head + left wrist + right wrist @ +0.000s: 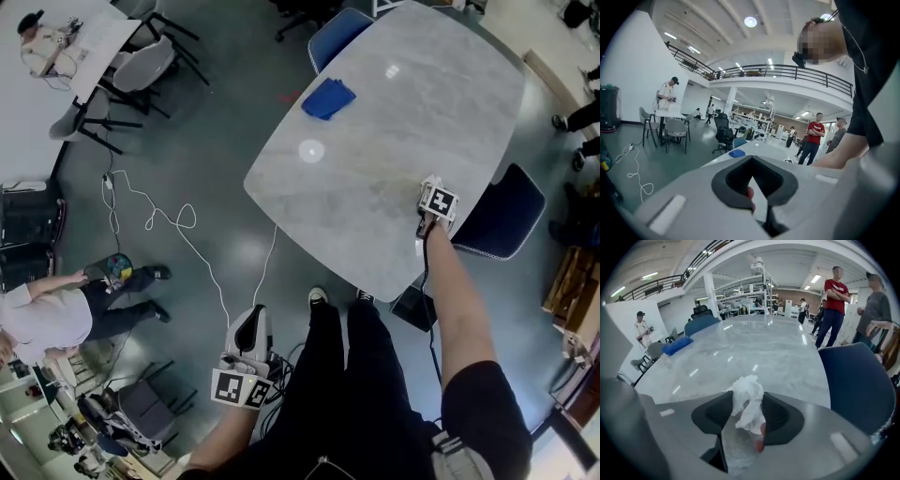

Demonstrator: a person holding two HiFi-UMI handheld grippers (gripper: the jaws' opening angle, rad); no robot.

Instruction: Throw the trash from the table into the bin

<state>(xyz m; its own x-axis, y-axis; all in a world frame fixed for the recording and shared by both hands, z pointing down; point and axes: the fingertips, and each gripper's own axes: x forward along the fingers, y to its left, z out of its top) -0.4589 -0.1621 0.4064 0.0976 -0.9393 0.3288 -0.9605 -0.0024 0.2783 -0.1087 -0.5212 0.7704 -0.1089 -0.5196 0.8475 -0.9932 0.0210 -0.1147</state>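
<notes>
Though it looks like marble, with pale grey veining and a glossy sheen that catches the ceiling lights, the tabletop (394, 141) is shaped as a broad rectangle with softly rounded corners. A padded dark blue chair (511, 220) is tucked against its right edge. A soft blue cloth (328, 97) lies bunched near the far left edge, well apart from everything else on the surface.

The task's thing is a crumpled white tissue (745, 390), thin and creased, with a ragged top. It sits right between the jaws of the right gripper (747, 405), whose black ribbed pads pinch it from both sides. Its upper half pokes out beyond their tips. This pinch happens over the near right edge of the tabletop, just beside the blue chair. Whether the tissue's lower end touches the surface I cannot tell.

Reaching forward over that edge, the right arm is nearly straight, with a bare forearm and a black short sleeve. The left gripper (752, 164) hangs low off the near left corner, close to the person's dark trouser leg. It points level across the room, its jaws pressed together at the tips with nothing between them.
</notes>
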